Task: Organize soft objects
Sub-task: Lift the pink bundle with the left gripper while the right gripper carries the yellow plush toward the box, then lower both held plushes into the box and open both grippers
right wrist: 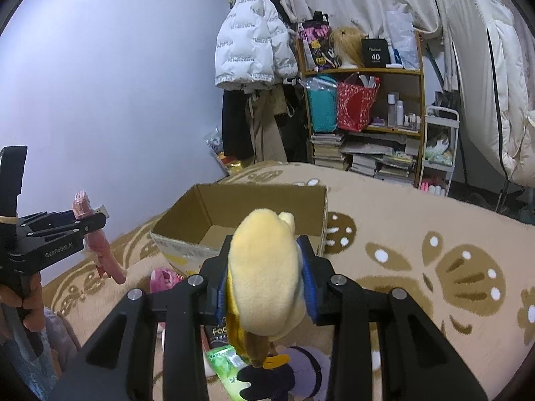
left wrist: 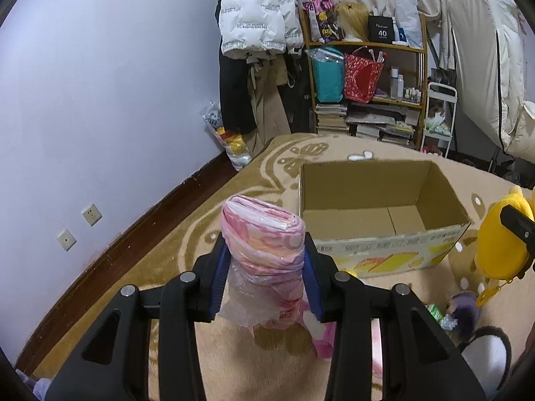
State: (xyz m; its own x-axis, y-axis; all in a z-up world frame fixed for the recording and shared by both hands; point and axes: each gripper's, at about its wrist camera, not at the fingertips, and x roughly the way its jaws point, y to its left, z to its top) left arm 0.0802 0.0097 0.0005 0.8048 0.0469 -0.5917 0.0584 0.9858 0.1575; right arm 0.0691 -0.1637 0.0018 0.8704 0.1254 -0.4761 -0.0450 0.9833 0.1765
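Observation:
My left gripper (left wrist: 265,260) is shut on a pink soft bundle wrapped in clear plastic (left wrist: 264,234) and holds it above the bed, left of an open cardboard box (left wrist: 378,224). The bundle (right wrist: 97,244) and left gripper (right wrist: 90,222) also show in the right wrist view. My right gripper (right wrist: 265,267) is shut on a yellow plush toy (right wrist: 264,267), held above the bed just in front of the box (right wrist: 240,217). The same yellow plush (left wrist: 501,240) shows at the right edge of the left wrist view. The box looks empty inside.
The beige patterned blanket (right wrist: 418,234) covers the bed. A pink plush (right wrist: 164,277), a purple plush (right wrist: 301,371), a green packet (right wrist: 224,364) and a slipper (left wrist: 485,354) lie near me. A wall is left; a shelf (left wrist: 367,77) and hanging coats stand behind.

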